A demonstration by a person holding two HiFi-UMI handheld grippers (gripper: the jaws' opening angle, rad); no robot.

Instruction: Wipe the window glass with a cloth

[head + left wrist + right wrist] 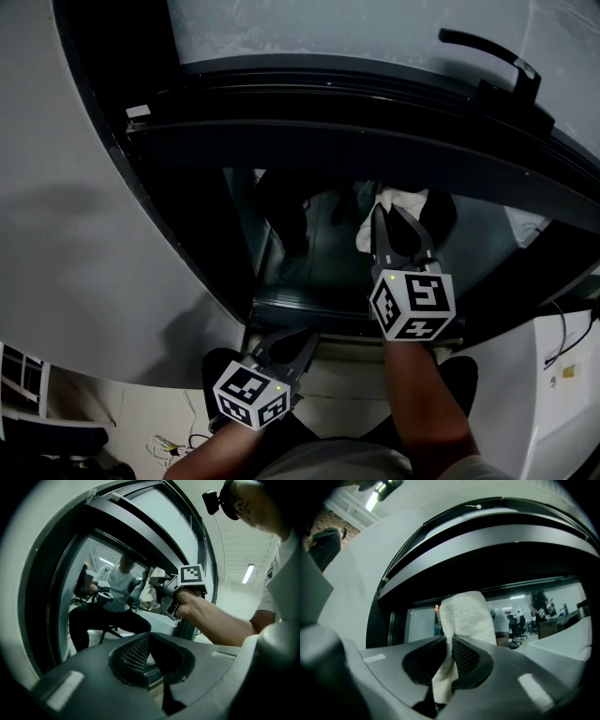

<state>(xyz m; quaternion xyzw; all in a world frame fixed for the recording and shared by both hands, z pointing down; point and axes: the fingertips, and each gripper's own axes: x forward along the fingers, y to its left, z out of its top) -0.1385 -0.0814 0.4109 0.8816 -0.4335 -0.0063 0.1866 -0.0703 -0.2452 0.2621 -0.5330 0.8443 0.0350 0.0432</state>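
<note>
Cloth [466, 616] is pinched in the right gripper [394, 223], standing upright past its jaws, with the window glass [314, 246] straight ahead (farther on). Left gripper [149, 641], closed on nothing, hangs near and left.

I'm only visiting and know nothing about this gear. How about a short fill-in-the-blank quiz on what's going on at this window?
1. The right gripper is shut on a ____ cloth.
2. The left gripper is shut and holds ____.
3. In the head view, the black window handle sits at the upper ____ of the picture.

Missing words: white; nothing; right
</note>
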